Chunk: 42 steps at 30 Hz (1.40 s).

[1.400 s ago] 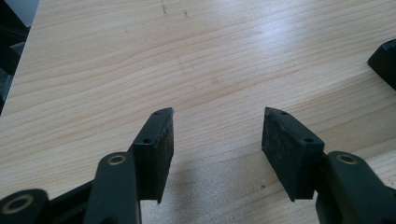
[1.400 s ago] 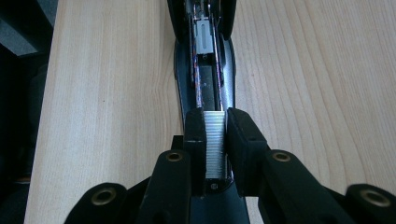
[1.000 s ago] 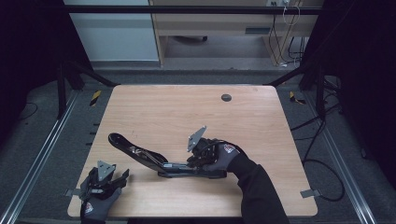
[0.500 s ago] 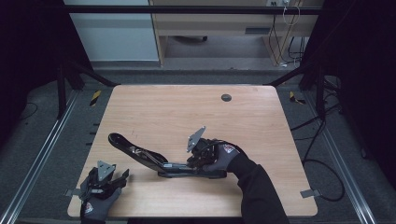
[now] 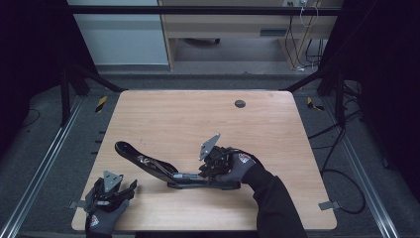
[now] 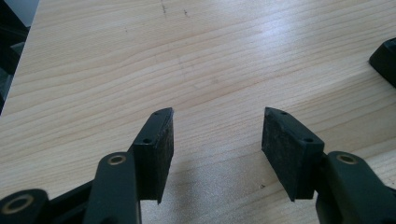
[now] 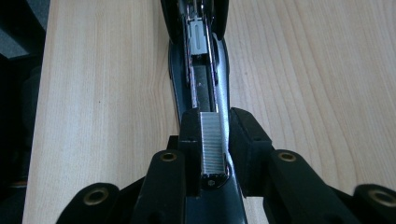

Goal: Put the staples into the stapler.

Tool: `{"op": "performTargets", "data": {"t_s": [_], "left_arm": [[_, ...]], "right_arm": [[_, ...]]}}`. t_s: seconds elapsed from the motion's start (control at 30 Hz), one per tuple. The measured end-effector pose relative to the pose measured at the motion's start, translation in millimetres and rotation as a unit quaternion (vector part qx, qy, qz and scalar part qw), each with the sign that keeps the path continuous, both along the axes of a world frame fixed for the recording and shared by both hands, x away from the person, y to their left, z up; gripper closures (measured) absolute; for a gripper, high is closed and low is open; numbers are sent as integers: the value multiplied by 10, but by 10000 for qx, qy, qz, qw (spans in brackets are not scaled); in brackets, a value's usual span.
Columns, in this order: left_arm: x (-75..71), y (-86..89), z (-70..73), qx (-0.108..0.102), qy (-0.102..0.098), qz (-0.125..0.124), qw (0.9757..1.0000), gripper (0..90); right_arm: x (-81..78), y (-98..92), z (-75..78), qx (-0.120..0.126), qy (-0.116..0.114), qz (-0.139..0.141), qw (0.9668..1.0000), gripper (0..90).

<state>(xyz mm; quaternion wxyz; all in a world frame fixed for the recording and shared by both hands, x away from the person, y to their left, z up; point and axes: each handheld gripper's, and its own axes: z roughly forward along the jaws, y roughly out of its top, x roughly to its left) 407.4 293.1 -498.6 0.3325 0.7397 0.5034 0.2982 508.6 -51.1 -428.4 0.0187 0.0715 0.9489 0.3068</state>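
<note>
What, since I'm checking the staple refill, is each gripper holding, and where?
Left gripper holds nothing. Right gripper: jaws flank the staple strip at its near end, in the stapler; they have just been opening, so a grip cannot be told.

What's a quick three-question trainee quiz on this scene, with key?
1. True or false: the left gripper holds something.
2. What lies between the jaws of the right gripper?
3. The stapler is: A closed, B swung open, C standing on end.
Key: 1 false, its jaws are open and empty. 2 a staple strip, lying in the stapler's channel; those jaws have just been opening. 3 B.
</note>
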Motion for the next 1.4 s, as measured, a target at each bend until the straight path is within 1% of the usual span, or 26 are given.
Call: {"op": "performTargets", "data": {"t_s": [0.13,0.2,0.23,0.3,0.4,0.53,0.57,0.6,0.63,0.73,0.77,0.8,0.9,0.93,0.97,1.23,1.33,1.4], "left_arm": [[-1,-1,1,6,1,-1,10000,432],[-2,-2,2,10,-2,-1,10000,432],[-3,-1,3,21,4,-8,10000,432],[-4,-2,4,25,-1,-11,10000,432],[-3,-2,5,24,0,-11,10000,432],[-3,-2,4,27,0,-12,10000,432],[-3,-3,4,27,1,-11,10000,432],[-3,-3,3,26,2,-10,10000,432],[-3,-3,3,26,2,-10,10000,432],[0,-4,0,12,4,-4,10000,432],[1,-3,-1,27,5,-8,10000,432],[1,-4,-2,27,6,-11,10000,432],[-1,-3,1,27,9,-16,10000,432],[0,-2,-1,8,3,-4,10000,432],[2,-1,-1,14,3,-3,10000,432],[3,-2,-3,24,7,-6,10000,432],[2,-2,-1,22,2,-7,10000,432],[3,-2,-3,23,10,-10,10000,432]], "right_arm": [[-24,-7,53,52,-57,-94,9999,731],[-44,-6,71,90,-41,-195,9998,711],[-53,-5,85,58,-80,-262,9996,701],[-66,-17,84,140,-60,-339,9993,686],[-82,-36,64,171,-63,-474,9987,659],[-88,-52,28,189,-14,-486,9986,660],[-86,-50,12,196,23,-539,9984,661],[-75,-56,-3,166,17,-515,9985,663],[-72,-54,-22,193,49,-545,9983,666],[-64,-55,-60,181,98,-523,9984,679],[-66,-48,-73,212,114,-523,9983,683],[-66,-43,-77,167,123,-522,9984,688],[-47,-35,-94,156,164,-455,9987,707],[-49,-30,-99,167,181,-489,9985,719],[-45,-29,-104,132,209,-455,9987,725],[-53,-8,-128,40,242,-389,9989,787],[-50,-3,-127,46,226,-353,9991,793],[-58,-5,-124,48,220,-381,9990,794]]}}
